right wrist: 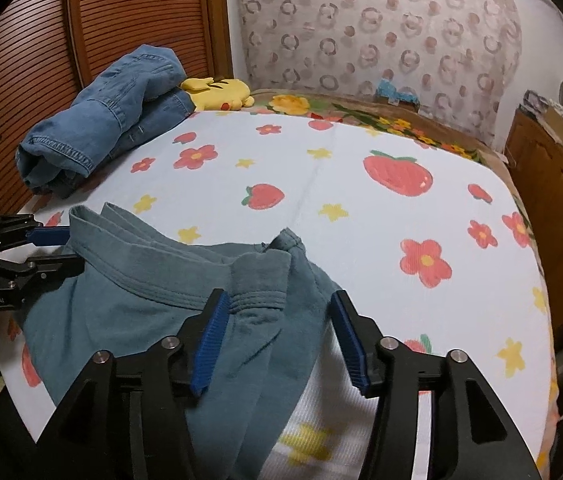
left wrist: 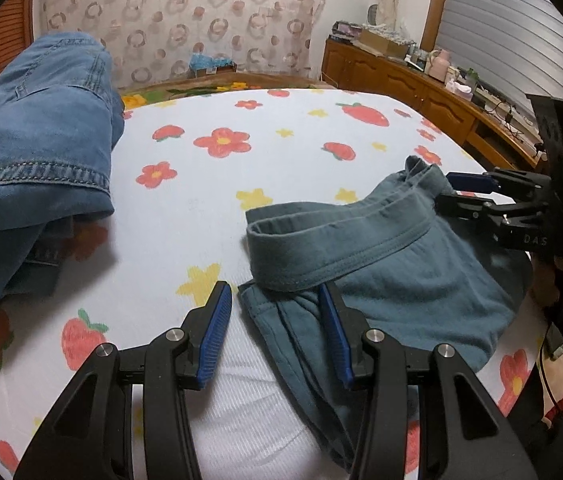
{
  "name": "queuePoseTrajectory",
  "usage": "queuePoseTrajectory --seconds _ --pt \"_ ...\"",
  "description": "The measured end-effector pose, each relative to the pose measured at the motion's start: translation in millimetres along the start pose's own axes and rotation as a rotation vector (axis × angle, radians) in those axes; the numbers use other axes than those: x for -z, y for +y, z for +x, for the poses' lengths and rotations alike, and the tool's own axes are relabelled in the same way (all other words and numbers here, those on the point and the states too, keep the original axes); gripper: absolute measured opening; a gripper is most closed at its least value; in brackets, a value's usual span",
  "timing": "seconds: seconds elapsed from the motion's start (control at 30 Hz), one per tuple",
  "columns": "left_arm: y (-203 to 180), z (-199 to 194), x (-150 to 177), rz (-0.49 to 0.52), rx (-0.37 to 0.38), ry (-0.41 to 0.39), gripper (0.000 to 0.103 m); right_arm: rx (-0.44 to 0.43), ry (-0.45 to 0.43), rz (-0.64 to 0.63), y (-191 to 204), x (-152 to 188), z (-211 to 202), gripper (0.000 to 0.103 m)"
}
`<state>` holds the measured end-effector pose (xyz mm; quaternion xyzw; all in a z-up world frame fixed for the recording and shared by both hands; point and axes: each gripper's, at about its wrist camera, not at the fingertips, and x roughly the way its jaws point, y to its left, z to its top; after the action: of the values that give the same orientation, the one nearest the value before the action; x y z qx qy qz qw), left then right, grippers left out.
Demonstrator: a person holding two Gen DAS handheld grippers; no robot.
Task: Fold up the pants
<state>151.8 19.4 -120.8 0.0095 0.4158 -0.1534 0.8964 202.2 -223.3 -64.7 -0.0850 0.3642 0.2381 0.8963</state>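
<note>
Left wrist view: left tool (left wrist: 275,300) parted, pads off teal pants (left wrist: 381,280), right pad beside waistband edge. Right tool (right wrist: 277,308) parted over waistband fold, gripping nothing. Pants lie on flowered bed (right wrist: 361,220).

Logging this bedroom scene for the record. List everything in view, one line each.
teal cotton pants: one, grey-teal, near bed edge, partly folded
blue denim jeans: one, bundled, far left of bed
yellow plush toy: one, beside the jeans
white flower-and-strawberry bedsheet: one, covering the bed
wooden cabinet: one, brown, right of bed, cluttered top
left gripper: black, blue pads, open at the pants' left edge
right gripper: black, blue pads, open over the waistband
</note>
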Motion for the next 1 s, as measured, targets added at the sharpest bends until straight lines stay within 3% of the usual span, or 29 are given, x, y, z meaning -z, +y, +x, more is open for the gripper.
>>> queuePoseTrajectory --seconds 0.1,0.13,0.47,1.0 --pt "1.0 1.7 -0.4 -0.005 0.009 0.006 0.078 -0.010 0.008 0.019 -3.3 -0.4 1.6 0.062" --pt "0.6 2.2 -0.1 -0.004 0.014 0.004 0.079 -0.014 0.012 0.026 -4.8 -0.7 2.7 0.063" --pt "-8.2 7.8 -0.4 0.032 -0.044 0.011 0.083 -0.047 0.034 0.077 -14.0 -1.8 9.9 0.073" --pt "-9.8 11.0 -2.3 0.065 -0.032 0.029 0.090 -0.024 0.047 0.042 -4.7 -3.3 14.1 0.078"
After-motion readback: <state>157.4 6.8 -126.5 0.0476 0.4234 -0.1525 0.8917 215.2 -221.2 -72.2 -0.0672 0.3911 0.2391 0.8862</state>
